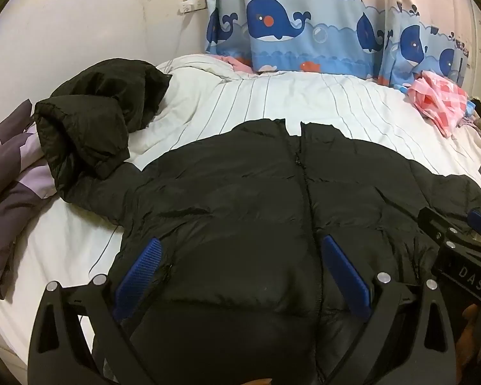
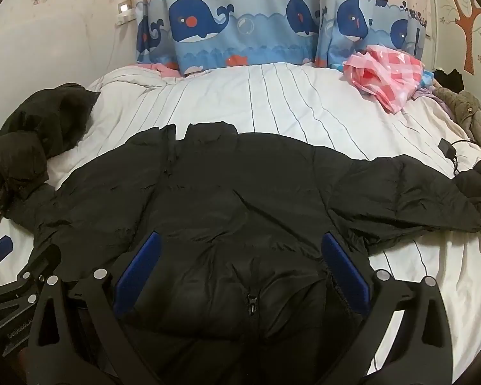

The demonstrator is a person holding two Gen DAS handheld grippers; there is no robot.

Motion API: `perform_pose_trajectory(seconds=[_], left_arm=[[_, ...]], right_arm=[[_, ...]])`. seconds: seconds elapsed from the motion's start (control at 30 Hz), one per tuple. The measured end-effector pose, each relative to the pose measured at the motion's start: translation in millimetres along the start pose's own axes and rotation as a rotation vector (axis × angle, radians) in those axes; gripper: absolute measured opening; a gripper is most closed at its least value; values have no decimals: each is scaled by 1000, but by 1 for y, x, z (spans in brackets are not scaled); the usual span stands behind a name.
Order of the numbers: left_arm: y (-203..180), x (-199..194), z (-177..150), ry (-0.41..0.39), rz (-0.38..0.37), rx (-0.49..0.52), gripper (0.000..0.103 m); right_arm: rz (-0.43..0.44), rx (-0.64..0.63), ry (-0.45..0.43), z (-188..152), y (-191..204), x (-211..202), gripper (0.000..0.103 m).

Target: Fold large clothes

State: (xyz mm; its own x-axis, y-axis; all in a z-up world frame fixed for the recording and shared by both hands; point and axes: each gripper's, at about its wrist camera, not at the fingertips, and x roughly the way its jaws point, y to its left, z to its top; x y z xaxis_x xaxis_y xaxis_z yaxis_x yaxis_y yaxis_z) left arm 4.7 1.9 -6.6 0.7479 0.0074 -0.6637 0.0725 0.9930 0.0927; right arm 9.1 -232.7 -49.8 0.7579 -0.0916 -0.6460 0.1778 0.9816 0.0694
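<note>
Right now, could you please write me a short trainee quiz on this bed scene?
1. True or false: the black jacket lies spread on the striped bed.
2. Which sleeve is bunched up, as seen from the wrist views: A) left B) right C) neither?
3. Fill in: both the left hand-held gripper and the right hand-held gripper have their jaws ____.

Key: 1 true; 2 A; 3 open.
</note>
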Motion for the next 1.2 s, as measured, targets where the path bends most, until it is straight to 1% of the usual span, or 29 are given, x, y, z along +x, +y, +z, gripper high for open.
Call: perform_pose_trajectory(seconds=[0.37, 0.63, 0.83, 0.97, 1.03, 1.2], left_arm=[[2, 0, 0, -1, -10, -3, 96], [-6, -11, 0, -51, 5, 29, 96], [-1, -12, 2, -51, -24, 9, 96], [-2, -13, 2, -60, -10, 7, 96], [-2, -11, 2, -55, -3, 3, 96], [4, -4, 2, -24, -12, -24, 96]], right_arm=[[10, -1, 10, -1, 1, 2, 97], [18, 7, 14, -3, 1, 3, 97], [19, 9, 17, -4, 1, 3, 97], [21, 8, 19, -4, 1, 4, 97], [20, 8, 20, -3, 1, 5, 97], [21, 10, 20, -4, 1, 5, 97]])
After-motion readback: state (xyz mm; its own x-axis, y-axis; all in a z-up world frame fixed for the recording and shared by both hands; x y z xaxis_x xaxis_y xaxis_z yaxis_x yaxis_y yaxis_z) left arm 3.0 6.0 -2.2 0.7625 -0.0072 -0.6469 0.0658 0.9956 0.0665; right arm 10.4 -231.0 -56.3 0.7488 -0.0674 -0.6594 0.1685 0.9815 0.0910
